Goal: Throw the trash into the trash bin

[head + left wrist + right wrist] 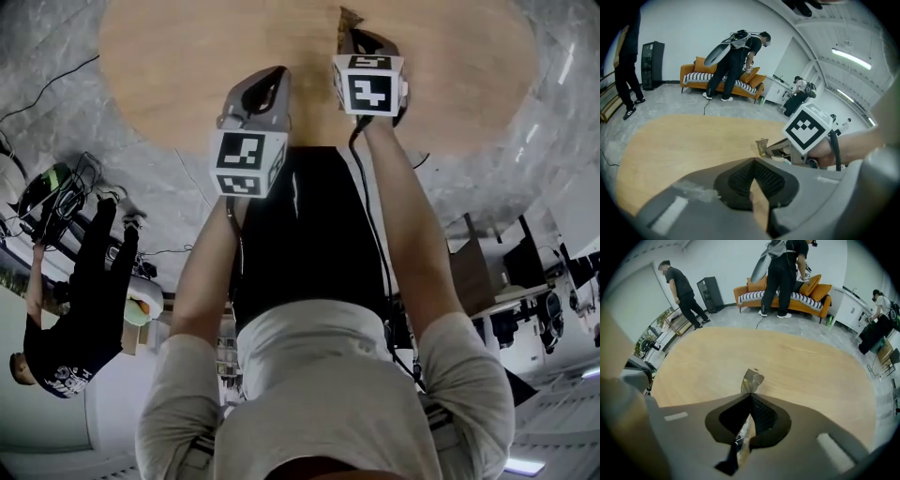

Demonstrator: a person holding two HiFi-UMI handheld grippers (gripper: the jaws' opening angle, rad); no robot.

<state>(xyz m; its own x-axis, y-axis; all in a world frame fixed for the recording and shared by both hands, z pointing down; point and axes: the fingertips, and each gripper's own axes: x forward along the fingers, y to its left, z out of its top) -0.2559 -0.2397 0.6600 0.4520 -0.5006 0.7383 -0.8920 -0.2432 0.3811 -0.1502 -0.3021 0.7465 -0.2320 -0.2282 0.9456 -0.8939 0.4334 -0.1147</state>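
Two grippers are out over the near edge of the oval wooden table (187, 66), side by side and close together. Your right gripper (750, 393) points steeply down, and its jaws are pinched narrow on the trash: a crumpled, shiny wrapper (751, 379). One end pokes out past the jaw tips toward the tabletop, and the rest runs back between the pads. Whether that free end touches the wood or sits just above it, you cannot tell from any view.

Your left gripper (753, 159) is tilted less steeply, just beside the right one. Its jaw tips meet with nothing between them — only bare wood shows through the gap behind the tips. From that gripper's view, the wrapper sticks up at the tip of the right gripper, just ahead.

Beyond the table stands an orange sofa (691, 72) with a striped cushion, and a person in black (736, 61) bends over it. A second person (682, 291) walks near a black cabinet (710, 294) against the wall.
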